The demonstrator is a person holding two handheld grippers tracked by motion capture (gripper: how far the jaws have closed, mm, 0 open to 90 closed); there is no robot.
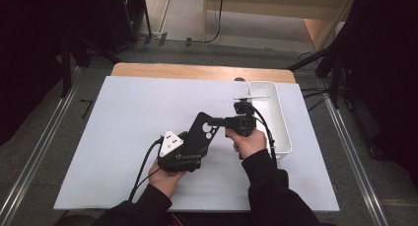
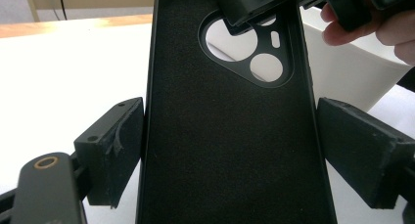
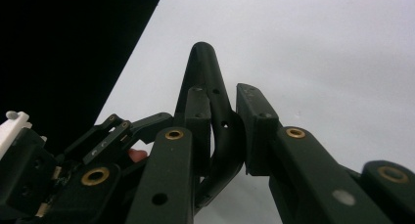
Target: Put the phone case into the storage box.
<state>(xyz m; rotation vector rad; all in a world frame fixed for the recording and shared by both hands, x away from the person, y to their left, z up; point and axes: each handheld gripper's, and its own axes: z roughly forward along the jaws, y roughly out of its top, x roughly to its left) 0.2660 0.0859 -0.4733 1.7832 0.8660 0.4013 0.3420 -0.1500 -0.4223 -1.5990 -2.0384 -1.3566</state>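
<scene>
Gripping the black phone case (image 2: 230, 136) across its width, the left tongs (image 1: 190, 147) hold it above the middle of the white surface (image 1: 123, 137), while the right tongs (image 3: 222, 121) have clamped on its top edge. Pulling unevenly could bend the soft case or slip it free toward the white tray (image 1: 276, 117) at the surface's right edge.
</scene>
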